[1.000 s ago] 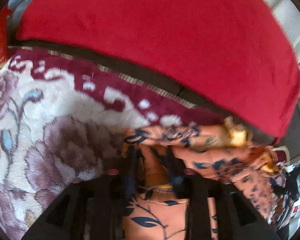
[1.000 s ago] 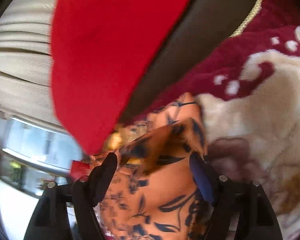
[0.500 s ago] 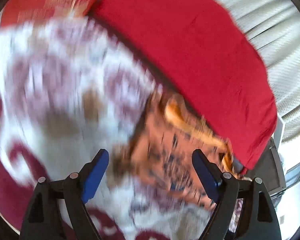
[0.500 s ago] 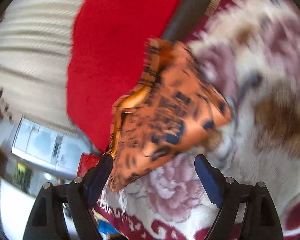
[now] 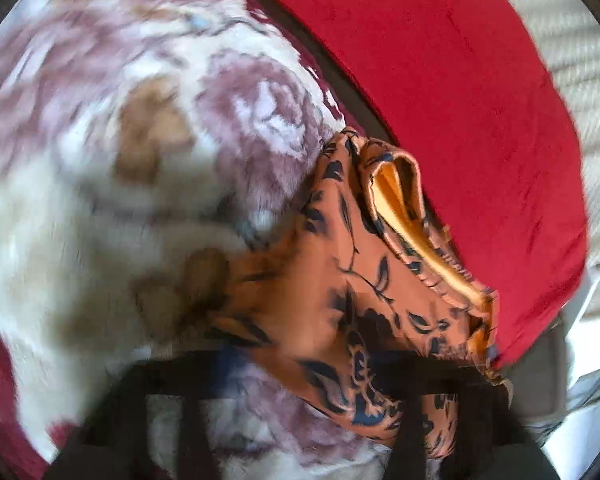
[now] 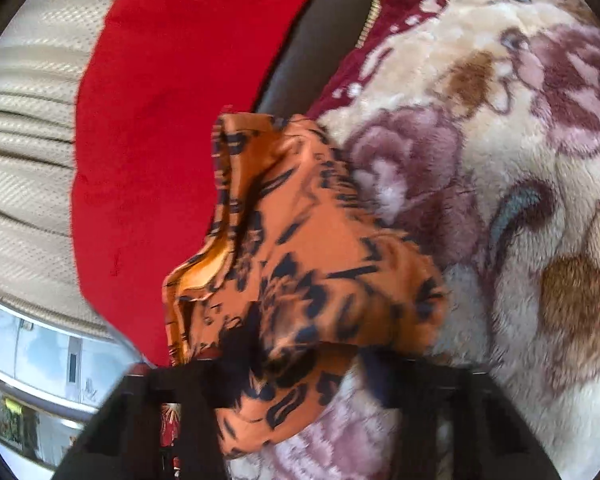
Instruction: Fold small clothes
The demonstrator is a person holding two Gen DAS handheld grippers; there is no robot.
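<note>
With both tongs closing on the same piece, judged a re-grip for the next fold. Flowered blanket (image 5: pixel 148 208) beneath; red cushion (image 5: pixel 440 92) beyond. Orange patterned garment (image 5: pixel 340 280), bunched, on the blanket beside the cushion. Left tongs (image 5: pixel 312 368) closing over its near edge; right tongs (image 6: pixel 292 364) likewise, cloth between. Next: firm pinch, lift, lay flat. No containers visible.

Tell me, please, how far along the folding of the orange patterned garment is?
Partly done: the orange garment is bunched into a rough wedge on the floral blanket, with its yellow lining gaping. In hand: the left hand-held gripper and right hand-held gripper are closing over its near edge. Left: flattening it into a tidy fold.
</note>
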